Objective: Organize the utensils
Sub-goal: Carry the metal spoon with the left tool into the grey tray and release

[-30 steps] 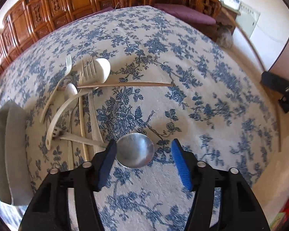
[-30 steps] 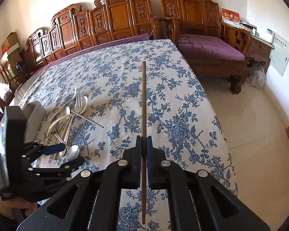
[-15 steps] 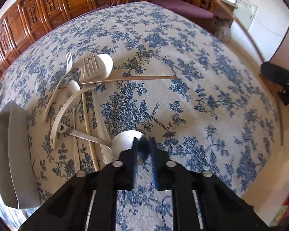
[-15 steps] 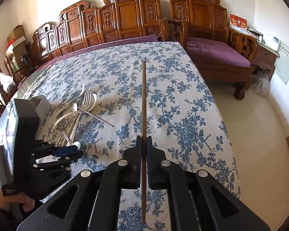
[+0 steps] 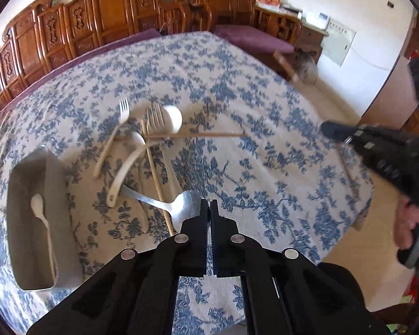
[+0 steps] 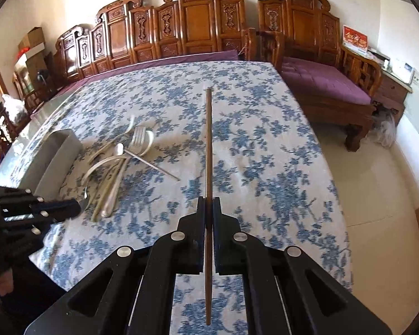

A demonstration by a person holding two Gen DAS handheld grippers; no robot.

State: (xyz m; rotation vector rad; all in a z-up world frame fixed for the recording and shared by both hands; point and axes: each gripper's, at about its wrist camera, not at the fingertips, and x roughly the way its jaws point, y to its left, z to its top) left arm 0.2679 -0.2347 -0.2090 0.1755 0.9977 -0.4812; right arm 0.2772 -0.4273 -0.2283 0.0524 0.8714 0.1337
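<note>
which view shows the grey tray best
The left wrist view: it looks down into the grey tray, showing its open inside with a white spoon lying in it. The right wrist view shows only the tray's outer wall from the side, its inside hidden.

My way left blocked by utensil pile (image 5: 148, 150) and grey tray (image 5: 56, 195), bare tablecloth (image 6: 265, 167) right, chairs (image 6: 195, 28) beyond

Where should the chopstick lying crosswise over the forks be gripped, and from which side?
Grip the chopstick on its free half, right of the fork tines in the left wrist view, lying alone over tablecloth. Come from above, probably, jaws across the thin shaft; the other end is buried among utensils.
</note>
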